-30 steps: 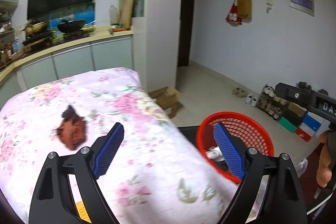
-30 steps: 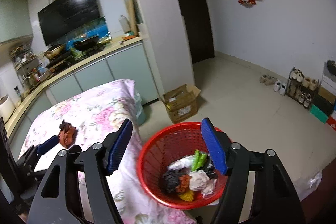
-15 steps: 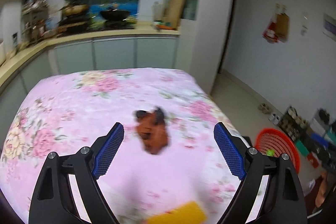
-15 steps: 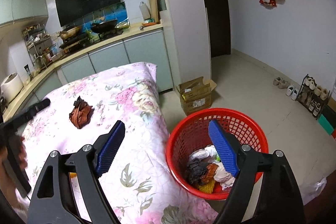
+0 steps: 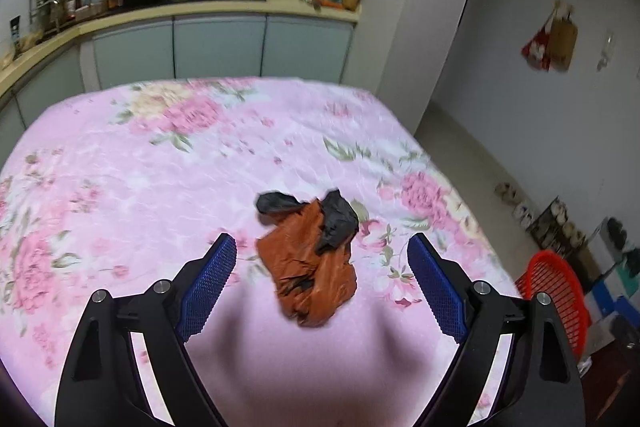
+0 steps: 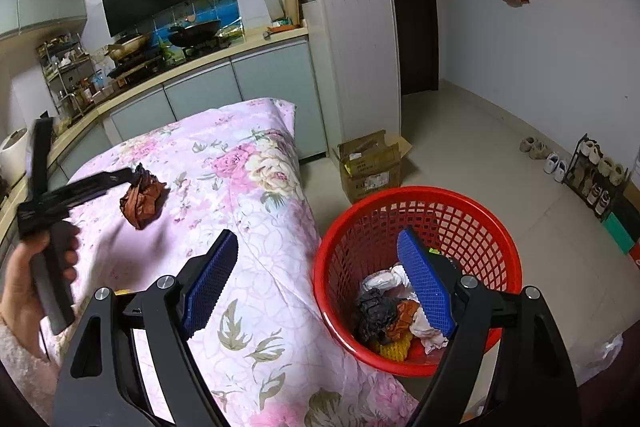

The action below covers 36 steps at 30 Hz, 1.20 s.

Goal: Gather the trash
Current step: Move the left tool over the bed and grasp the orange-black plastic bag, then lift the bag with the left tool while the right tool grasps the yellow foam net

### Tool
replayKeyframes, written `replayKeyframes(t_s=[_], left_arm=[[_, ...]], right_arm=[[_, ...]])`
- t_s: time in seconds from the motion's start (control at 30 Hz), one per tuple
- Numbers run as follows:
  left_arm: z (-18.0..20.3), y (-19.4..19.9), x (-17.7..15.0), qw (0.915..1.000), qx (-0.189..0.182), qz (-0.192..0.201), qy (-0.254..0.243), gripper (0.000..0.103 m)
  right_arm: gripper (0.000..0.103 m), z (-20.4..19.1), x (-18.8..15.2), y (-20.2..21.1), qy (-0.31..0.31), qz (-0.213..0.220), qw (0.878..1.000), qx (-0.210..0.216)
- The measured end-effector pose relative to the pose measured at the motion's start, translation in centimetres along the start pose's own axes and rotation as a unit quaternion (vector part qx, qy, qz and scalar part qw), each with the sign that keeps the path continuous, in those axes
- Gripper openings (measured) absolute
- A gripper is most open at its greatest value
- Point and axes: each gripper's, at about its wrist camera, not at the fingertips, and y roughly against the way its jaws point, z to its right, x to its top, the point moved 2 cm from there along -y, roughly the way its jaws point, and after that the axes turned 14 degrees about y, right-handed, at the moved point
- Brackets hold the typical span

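The left tongs [image 5: 322, 275] stand wide open low in the left wrist view, holding nothing; their blue pads [image 5: 208, 283] flank a crumpled orange-and-black wrapper [image 5: 310, 259] without touching it. The wrapper lies on the table [image 5: 160, 167], which is covered with a pink flowered cloth, a little below the middle of the frame. At the right edge of that view a red basket [image 5: 554, 291] shows beyond the table's corner.

The right tongs [image 6: 316, 283] are also wide open and empty, low in the right wrist view. Their left pad [image 6: 210, 283] sits over the cloth and the right one over the basket [image 6: 416, 215], which stands just beside the table at lower right and holds crumpled trash [image 6: 396, 311] in black, white, orange and yellow. In this view the wrapper [image 6: 142, 199] lies at middle left, with a tip of the left tongs [image 6: 80, 187] at its edge; a hand [image 6: 28, 275] grips their handle at far left. A cardboard box [image 6: 372, 163] sits on the floor behind the basket, and shoes [image 6: 556, 159] line the wall at right.
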Motion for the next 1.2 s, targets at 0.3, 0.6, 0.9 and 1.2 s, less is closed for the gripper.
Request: replayKeyframes(t_s=[0.3,0.6,0.9,1.2], left_arm=[[-0.2,-3.8,-0.9,0.9991,0.013,-0.04,0.0,0.055],[-0.9,-1.2,-1.3,0.9998,-0.006,-0.02,-0.007,0.047],[-3.5,6.5,-3.1,0.999,0.001,0.038,-0.023,0.047],[-7.2,8.2,-5.6,0.9993,0.023,0.028,-0.009,0.047]], right_arm=[[0.079,-0.1,-0.1,-0.3,0.003,-0.004,1.0,0.005],[0.079,-2.0,-0.4,-0.1,0.026,-0.003,0.999,0.023],[0.079,-6.3,-1.1,-0.3,0.067,-0.012,0.995,0.077],[0.079,-10.4,-2.0,0.1,0.099,-0.015,0.988,0.116]])
